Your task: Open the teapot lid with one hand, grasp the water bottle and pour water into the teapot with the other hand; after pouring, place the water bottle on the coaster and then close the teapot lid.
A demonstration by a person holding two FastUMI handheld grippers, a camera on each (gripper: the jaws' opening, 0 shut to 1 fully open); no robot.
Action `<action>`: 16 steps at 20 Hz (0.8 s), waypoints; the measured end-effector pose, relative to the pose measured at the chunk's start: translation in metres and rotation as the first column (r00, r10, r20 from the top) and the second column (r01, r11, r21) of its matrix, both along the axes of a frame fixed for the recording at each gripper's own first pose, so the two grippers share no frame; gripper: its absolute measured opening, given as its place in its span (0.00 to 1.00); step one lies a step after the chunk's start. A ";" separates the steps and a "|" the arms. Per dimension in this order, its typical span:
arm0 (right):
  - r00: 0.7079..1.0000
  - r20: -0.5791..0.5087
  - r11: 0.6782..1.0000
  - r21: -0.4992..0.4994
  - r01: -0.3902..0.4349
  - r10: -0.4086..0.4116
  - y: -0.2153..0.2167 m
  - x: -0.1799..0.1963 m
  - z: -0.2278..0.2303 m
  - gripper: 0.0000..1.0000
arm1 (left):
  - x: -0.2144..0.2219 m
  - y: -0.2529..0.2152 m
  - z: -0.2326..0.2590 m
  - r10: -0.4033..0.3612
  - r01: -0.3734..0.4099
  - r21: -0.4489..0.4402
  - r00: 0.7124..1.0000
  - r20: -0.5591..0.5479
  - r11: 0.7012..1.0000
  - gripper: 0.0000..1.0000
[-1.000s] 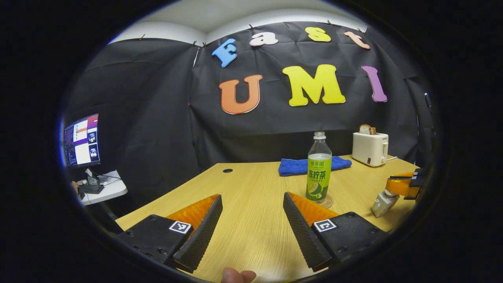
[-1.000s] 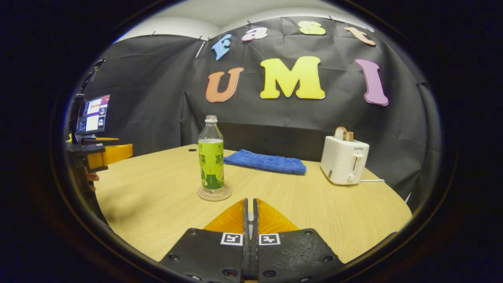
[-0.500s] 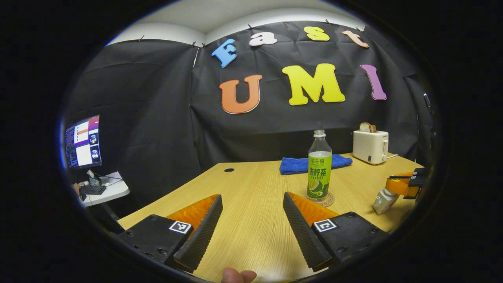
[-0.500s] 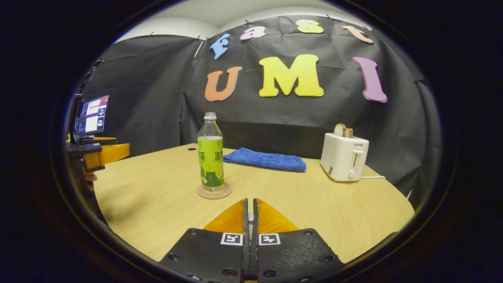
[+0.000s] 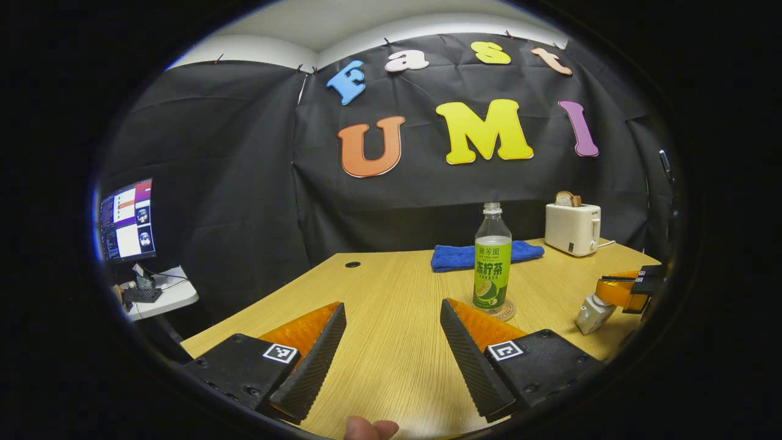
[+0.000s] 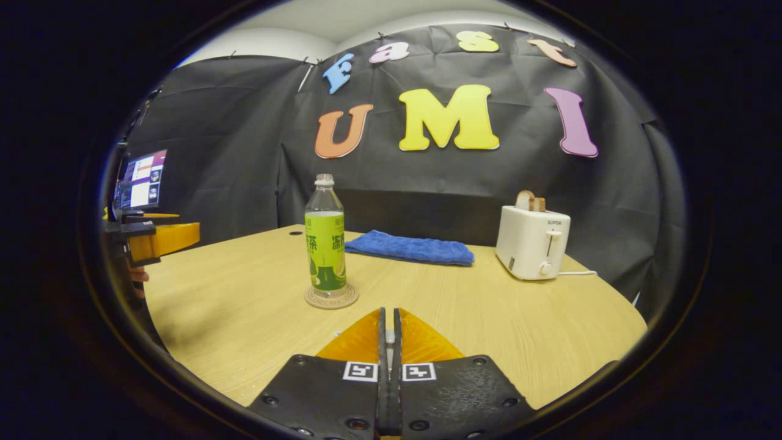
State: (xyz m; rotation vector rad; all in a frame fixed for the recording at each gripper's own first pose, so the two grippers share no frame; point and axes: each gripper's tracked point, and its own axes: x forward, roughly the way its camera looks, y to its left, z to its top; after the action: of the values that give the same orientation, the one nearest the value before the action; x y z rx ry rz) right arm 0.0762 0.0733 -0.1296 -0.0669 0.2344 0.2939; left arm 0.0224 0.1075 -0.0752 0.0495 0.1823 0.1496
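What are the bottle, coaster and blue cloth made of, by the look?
Bottle: clear plastic, glossy, see-through neck above a green label wrap. Coaster under it: thin round disc, tan and matte, probably wood or cork; too small to tell which. Blue cloth: soft fabric with a fuzzy nap, folded flat, likely microfibre or terry.

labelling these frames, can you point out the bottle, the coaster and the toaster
bottle (image 6: 325, 253): right gripper view, on its green label.
coaster (image 6: 348, 299): right gripper view, on the rim showing beside the bottle's base.
toaster (image 6: 530, 247): right gripper view, on its white front side.
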 end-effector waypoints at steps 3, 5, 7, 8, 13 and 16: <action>1.000 0.008 1.000 0.000 0.009 -0.009 0.000 0.002 0.000 0.00 | -0.001 -0.003 0.005 -0.004 0.004 0.007 1.000 0.008 1.000 0.97; 1.000 0.012 1.000 -0.004 0.013 -0.013 -0.002 -0.001 0.002 0.04 | -0.001 -0.004 0.005 -0.006 0.005 0.012 1.000 0.011 1.000 0.96; 1.000 0.025 1.000 0.002 0.005 -0.005 0.002 -0.002 0.006 0.07 | -0.001 -0.010 0.007 -0.016 0.016 0.013 1.000 0.012 1.000 0.96; 0.999 0.032 1.000 0.004 0.007 -0.008 0.001 -0.004 0.007 0.17 | 0.000 -0.011 0.008 -0.018 0.018 0.016 1.000 0.015 1.000 0.96; 0.997 0.046 0.997 0.049 0.053 -0.056 -0.004 -0.010 0.022 0.57 | -0.002 -0.029 0.018 -0.049 0.049 0.007 0.998 0.032 0.999 0.97; 0.988 0.090 0.991 0.055 0.124 -0.129 -0.018 -0.020 0.040 0.96 | -0.005 -0.044 0.029 -0.077 0.077 0.001 0.995 0.060 0.997 0.97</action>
State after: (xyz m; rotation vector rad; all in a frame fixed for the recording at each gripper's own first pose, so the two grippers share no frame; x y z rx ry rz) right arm 0.0557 0.0550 -0.0892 -0.0171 0.1378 0.1694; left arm 0.0172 0.0632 -0.0461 0.0503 0.1209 0.0735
